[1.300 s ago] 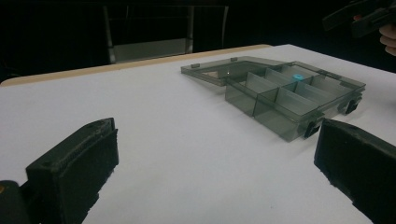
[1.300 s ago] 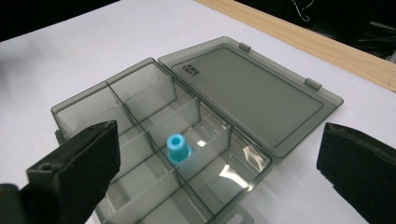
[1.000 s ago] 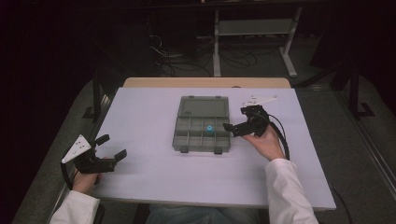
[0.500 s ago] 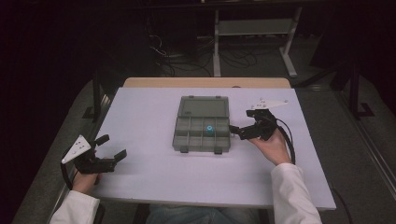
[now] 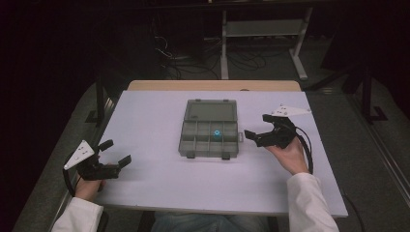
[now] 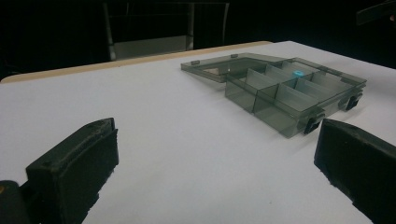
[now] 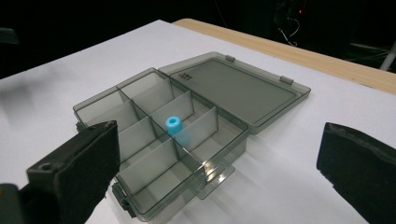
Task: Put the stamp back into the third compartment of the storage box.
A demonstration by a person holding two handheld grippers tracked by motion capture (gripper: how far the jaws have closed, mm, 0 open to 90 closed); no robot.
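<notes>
1. We see the left hand-held gripper [image 5: 115, 153] near the table's [image 5: 145, 116] front left corner, held low over the white top by a hand in a white sleeve. Its jaws stand wide apart with nothing between them, and in the left gripper view they frame bare table surface.
2. We find the grey compartment box [image 5: 210, 129] at about the middle of the table, slightly toward the far edge, well apart from the left hand-held gripper. Its lid [image 5: 211, 109] lies open and flat on the table, hinged on the side toward the far edge.
3. We see a small blue cylinder [image 5: 217, 133] standing upright inside the box, in a compartment of the row nearest the lid, right of the middle. In the right gripper view the cylinder [image 7: 173, 125] shows its hollow top and stands against a divider.
4. We see the right hand-held gripper [image 5: 255, 128] just beside the box's right side, between the box and the table's right edge, pointing at the box. Its jaws are spread open and hold nothing; whether the nearer jaw touches the box wall, we cannot tell.
</notes>
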